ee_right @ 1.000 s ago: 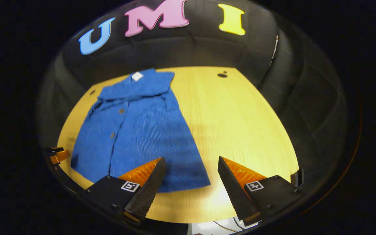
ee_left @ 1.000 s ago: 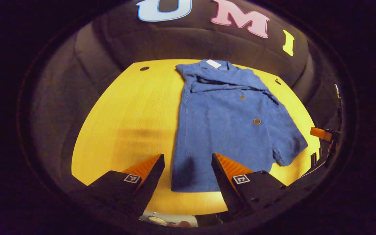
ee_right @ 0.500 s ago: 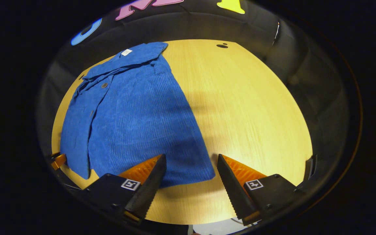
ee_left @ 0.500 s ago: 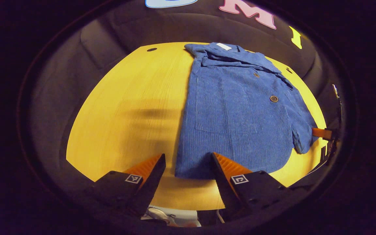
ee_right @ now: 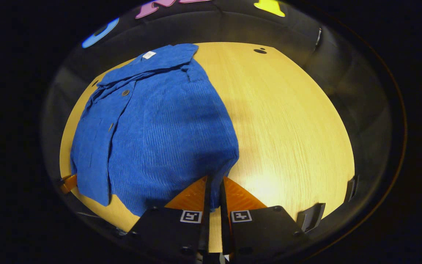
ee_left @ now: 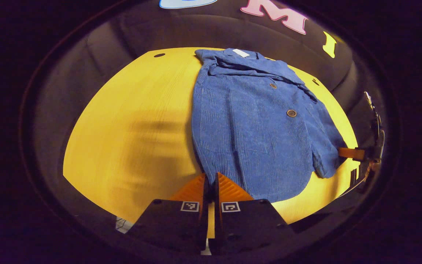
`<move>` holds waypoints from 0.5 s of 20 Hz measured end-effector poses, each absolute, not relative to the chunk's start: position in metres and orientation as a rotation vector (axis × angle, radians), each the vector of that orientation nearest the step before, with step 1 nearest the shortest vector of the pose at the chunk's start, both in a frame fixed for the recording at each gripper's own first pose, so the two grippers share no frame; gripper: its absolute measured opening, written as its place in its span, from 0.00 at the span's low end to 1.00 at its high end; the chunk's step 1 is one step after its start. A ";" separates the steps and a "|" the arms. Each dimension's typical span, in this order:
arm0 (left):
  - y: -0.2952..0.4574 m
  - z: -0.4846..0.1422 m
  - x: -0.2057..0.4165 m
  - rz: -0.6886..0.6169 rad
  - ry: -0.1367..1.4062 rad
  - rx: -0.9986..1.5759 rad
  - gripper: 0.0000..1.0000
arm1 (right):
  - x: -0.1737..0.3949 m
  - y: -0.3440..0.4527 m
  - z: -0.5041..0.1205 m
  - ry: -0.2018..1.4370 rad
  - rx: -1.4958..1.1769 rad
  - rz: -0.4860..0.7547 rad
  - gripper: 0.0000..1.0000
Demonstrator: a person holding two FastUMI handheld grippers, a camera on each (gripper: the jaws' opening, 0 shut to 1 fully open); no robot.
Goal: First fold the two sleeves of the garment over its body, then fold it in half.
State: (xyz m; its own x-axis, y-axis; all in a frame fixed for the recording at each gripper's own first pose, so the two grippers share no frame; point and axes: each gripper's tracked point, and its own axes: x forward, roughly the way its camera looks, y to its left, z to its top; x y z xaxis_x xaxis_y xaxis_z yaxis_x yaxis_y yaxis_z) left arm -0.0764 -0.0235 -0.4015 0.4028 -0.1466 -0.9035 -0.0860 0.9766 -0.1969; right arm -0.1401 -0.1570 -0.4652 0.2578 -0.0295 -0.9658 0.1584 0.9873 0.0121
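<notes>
Blue garment [ee_left: 255,124] flat on desk [ee_left: 134,121], collar at the far end. Left hand-held gripper [ee_left: 210,179] pinches the near hem corner; right hand-held gripper [ee_right: 214,183] clamped on the other near hem corner, fabric between fingers.

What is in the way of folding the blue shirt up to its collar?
Nothing visible. Both grippers, left and right, are shut on the shirt's bottom hem, and the cloth up to the collar is bare.

Right tool [ee_right: 213,183] apparently pinching garment [ee_right: 159,121] hem.
</notes>
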 end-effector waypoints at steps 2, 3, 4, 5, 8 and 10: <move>-0.023 -0.404 -0.072 -0.040 1.160 -0.258 0.06 | -0.138 -0.153 -0.463 1.298 0.125 -0.117 0.15; -0.019 -0.402 -0.073 -0.032 1.153 -0.281 0.06 | -0.135 -0.153 -0.464 1.286 0.140 -0.135 0.15; -0.021 -0.403 -0.073 -0.035 1.151 -0.284 0.00 | -0.135 -0.149 -0.466 1.293 0.154 -0.122 0.05; -0.022 -0.404 -0.072 -0.038 1.150 -0.279 0.00 | -0.135 -0.147 -0.465 1.299 0.159 -0.099 0.05; -0.021 -0.402 -0.069 -0.050 1.155 -0.250 0.00 | -0.135 -0.140 -0.463 1.314 0.195 -0.066 0.05; -0.023 -0.390 -0.059 -0.063 1.127 -0.275 0.00 | -0.124 -0.134 -0.454 1.288 0.225 -0.062 0.05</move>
